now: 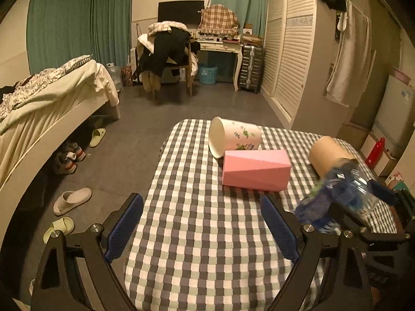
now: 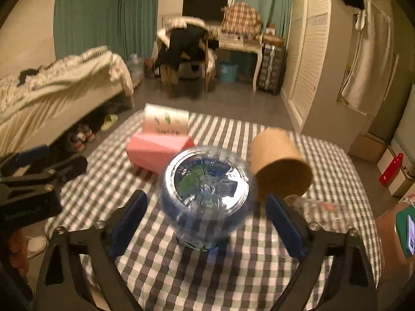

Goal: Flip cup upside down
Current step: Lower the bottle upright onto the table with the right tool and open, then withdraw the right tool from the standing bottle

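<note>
A clear plastic cup with blue print (image 2: 206,189) is between my right gripper's (image 2: 207,217) wide-open fingers, base toward the camera, blurred; the pads do not touch it. In the left wrist view the same cup (image 1: 345,191) shows tilted at the right. My left gripper (image 1: 202,223) is open and empty over the checkered table (image 1: 197,246). A white paper cup with green print (image 1: 233,136) lies on its side at the far edge. A pink faceted cup (image 1: 255,169) lies on its side before it. A brown paper cup (image 1: 326,155) lies on its side at the right.
The table's left edge drops to a grey floor with slippers (image 1: 71,200). A bed (image 1: 52,98) stands at the left. A desk and a chair with clothes (image 1: 168,51) stand at the back. A white wardrobe (image 1: 293,51) is at the right.
</note>
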The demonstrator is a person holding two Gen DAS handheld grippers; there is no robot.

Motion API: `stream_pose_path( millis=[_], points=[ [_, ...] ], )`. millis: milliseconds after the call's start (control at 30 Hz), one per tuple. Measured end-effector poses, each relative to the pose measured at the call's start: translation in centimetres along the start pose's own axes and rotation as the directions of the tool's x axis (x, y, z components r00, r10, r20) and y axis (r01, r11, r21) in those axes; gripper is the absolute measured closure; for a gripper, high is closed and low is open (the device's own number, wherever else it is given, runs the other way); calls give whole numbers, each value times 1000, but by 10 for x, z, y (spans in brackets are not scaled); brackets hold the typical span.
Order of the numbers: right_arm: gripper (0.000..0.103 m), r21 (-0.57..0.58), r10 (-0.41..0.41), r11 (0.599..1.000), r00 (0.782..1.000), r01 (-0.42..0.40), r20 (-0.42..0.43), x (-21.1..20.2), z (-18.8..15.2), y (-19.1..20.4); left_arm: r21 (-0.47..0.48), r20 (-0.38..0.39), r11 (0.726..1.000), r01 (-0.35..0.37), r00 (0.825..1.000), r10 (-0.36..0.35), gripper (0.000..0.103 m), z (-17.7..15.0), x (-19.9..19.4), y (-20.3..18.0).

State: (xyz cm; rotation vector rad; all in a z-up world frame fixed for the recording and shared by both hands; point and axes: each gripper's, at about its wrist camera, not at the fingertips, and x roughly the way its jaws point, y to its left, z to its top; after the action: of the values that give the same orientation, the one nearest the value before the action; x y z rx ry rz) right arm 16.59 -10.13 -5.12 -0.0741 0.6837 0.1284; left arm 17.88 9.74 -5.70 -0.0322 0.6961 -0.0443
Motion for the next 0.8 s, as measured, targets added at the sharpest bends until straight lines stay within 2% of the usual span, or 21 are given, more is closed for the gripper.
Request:
stream_pose_path(
  millis=[233,333,500,800],
  points=[
    [9,50,-4,999,997,0,83,-55,13,-23,11,94,1000,7,995,-8,3,11,-46,-14],
    [9,57,-36,998,991,29,127,-85,15,-33,19,159,1000,15,987,-17,0,14,-73,-23],
    [0,100,-87,993,981,70,174,-125,7,-57,36,224,999,21,974,-29,0,8,-103,-39],
    [0,108,-133,987,978,117,160,-146,-24,-83,36,261,999,12,965,-21,0,-19,-126,-64]
  ],
)
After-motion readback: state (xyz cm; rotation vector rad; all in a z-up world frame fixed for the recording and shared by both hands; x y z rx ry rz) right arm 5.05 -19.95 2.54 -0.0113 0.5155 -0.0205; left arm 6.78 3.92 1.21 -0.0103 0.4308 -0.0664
